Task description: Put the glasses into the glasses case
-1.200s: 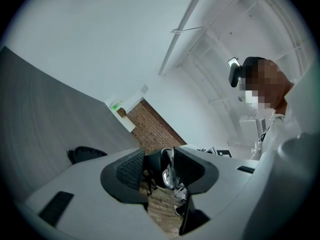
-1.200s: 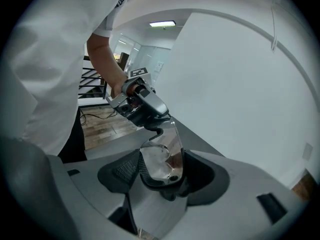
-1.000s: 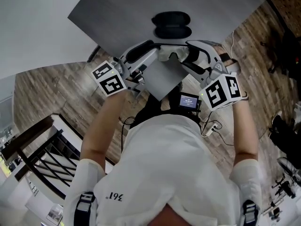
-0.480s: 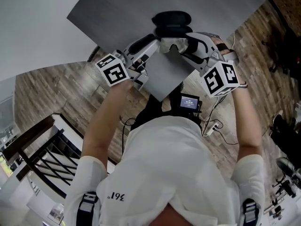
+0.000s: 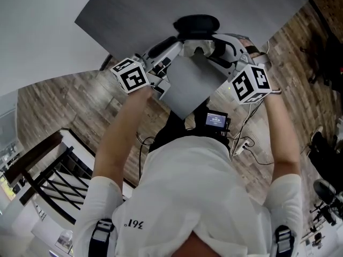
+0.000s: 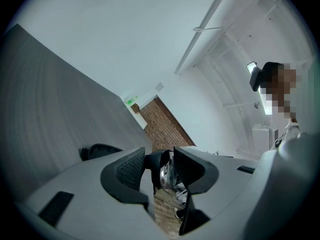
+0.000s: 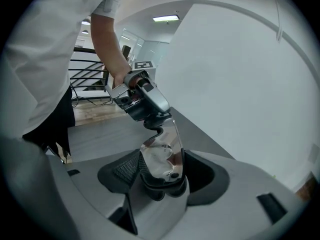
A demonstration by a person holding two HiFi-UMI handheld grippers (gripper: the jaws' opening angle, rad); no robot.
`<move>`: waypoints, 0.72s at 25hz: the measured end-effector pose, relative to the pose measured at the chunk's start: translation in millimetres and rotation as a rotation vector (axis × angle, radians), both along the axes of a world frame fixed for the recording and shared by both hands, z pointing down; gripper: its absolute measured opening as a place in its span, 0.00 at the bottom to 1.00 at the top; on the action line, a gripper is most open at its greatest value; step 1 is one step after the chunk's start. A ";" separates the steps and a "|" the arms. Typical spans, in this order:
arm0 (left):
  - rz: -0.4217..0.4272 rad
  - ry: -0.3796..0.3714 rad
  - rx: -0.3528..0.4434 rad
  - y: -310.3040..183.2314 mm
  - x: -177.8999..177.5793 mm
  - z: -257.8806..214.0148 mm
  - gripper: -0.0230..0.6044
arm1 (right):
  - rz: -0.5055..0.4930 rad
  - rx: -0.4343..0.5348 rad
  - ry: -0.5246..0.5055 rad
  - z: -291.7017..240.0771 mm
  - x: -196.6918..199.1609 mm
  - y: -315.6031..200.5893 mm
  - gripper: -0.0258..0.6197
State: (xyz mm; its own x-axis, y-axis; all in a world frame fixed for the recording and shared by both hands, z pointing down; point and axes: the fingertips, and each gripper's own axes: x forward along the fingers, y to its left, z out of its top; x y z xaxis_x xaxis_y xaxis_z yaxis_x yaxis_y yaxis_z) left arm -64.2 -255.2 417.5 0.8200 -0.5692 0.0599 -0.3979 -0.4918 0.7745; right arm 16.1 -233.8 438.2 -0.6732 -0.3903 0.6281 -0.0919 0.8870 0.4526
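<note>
1. Both grippers and the glasses [image 5: 197,48] are now nearer the case [image 5: 197,23], at its near rim (previously well short).
2. Glasses span left-right: left gripper [image 5: 180,43] clamps one end, right gripper [image 5: 213,46] clamps the other.

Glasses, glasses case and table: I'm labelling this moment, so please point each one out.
glasses [image 7: 161,151], right gripper view, on the mirrored lens.
glasses case [image 5: 197,23], head view, on its dark top surface.
table [image 5: 161,9], head view, on the bare grey top.
</note>
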 end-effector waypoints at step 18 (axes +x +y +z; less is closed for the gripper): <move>-0.038 -0.150 -0.113 -54.2 -7.0 77.3 0.32 | 0.019 -0.066 0.132 78.7 2.1 -63.0 0.48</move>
State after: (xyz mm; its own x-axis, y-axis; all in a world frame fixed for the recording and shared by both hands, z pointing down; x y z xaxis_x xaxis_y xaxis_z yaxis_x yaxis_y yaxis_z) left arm -71.2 -309.4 494.8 0.7751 -0.5824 0.2450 -0.5294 -0.3870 0.7549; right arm 18.2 -296.8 516.9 -0.5760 -0.3571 0.7353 -0.0530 0.9140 0.4023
